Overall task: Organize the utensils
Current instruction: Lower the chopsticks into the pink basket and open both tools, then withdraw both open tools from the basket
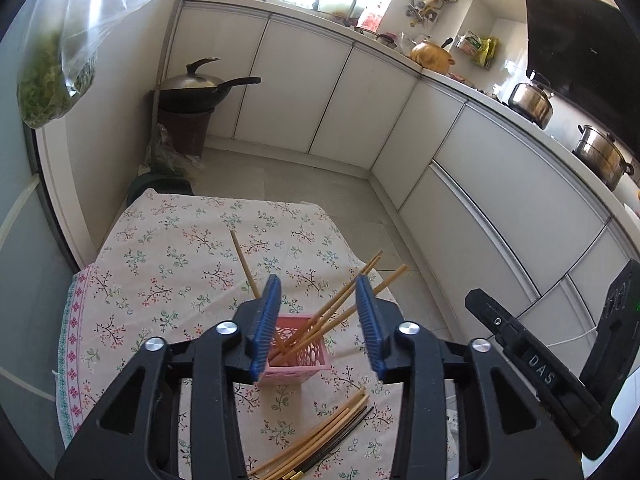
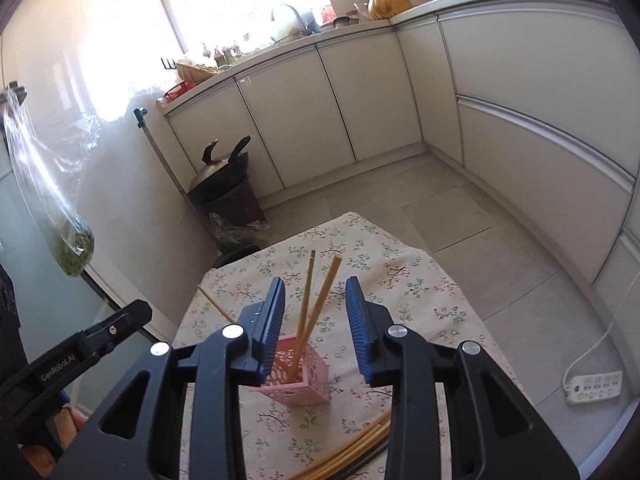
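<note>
Both wrist views, looking forward and down onto my counter [image 1: 168, 248], which is draped in a floral cloth. At its middle stands a pink perforated holder [image 1: 298, 354], square in plan and upright. Several wooden chopsticks [image 1: 340, 304] stand in it and lean out over its rim; from the left wrist they fan toward the right, from the right wrist two of them rise almost upright. One loose chopstick [image 1: 244, 262] lies flat on the cloth beyond the holder, on its left side, apart from it. On the near side of the holder lies a bundle of chopsticks [image 1: 320, 444], pale wooden ones together with a few dark ones, flat on the cloth and close to the counter's near edge.

My left hand-held gripper [image 1: 318, 320] hangs above the holder with its blue pads parted; the leaning chopsticks are seen between the pads, but nothing is pressed or held. My right hand-held gripper [image 2: 314, 320] is likewise partly open and empty, the upright chopsticks showing in the gap between its pads without contact that I can make out. Each gripper appears at the edge of the other's view, so the two stand side by side.
</note>
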### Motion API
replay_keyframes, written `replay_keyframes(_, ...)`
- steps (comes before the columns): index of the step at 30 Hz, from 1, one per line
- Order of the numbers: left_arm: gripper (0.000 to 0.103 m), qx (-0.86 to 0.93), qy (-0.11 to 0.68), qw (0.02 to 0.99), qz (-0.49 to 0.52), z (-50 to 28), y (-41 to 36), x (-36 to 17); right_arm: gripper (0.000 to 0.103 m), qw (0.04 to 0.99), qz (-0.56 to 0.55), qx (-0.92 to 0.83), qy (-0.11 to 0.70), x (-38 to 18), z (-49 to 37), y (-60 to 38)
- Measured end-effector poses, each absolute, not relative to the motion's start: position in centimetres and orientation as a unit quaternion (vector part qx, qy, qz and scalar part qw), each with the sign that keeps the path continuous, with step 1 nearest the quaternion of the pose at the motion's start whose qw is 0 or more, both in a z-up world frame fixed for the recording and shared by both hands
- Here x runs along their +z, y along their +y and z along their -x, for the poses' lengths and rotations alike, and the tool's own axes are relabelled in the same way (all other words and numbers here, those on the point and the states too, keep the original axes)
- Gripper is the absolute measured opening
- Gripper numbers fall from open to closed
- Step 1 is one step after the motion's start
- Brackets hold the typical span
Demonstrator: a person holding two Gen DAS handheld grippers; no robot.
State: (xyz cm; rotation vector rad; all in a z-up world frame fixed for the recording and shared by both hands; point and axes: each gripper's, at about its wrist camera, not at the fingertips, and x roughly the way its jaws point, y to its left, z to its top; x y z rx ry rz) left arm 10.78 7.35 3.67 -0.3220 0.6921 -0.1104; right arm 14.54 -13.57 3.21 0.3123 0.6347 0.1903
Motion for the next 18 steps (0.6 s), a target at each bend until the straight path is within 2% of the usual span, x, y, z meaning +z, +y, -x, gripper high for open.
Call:
replay_keyframes(4, 0.051, -0.044, 0.328, 0.933, 0.138, -10.3, 6.5, 3.8, 0.046, 0.945, -0.118, 0.064, 0.297, 3.4, -13.6, -13.4)
replay_keyframes(7, 0.063, -0.032, 0.317, 0.939, 0.129, -9.7, 6.0, 3.7, 0.06, 0.95, -0.106, 0.047, 0.289, 3.6, -13.0, -13.4)
replay_keyframes(10, 0.067, -0.018, 0.309, 0.945, 0.106, -9.3, 5.4, 3.7, 0.068, 0.955, -0.088, 0.021, 0.283, 3.7, -12.5, -13.4)
replay_keyframes(15, 0.079, -0.003, 0.298, 0.951, 0.082, -8.9, 4.5, 3.4, 0.088, 0.959, -0.077, -0.018, 0.274, 3.4, -11.9, -13.9)
replay_keyframes(18, 0.085, 0.004, 0.292, 0.954, 0.069, -8.6, 4.2, 3.5, 0.096, 0.956, -0.083, -0.037, 0.278, 3.0, -11.8, -14.7)
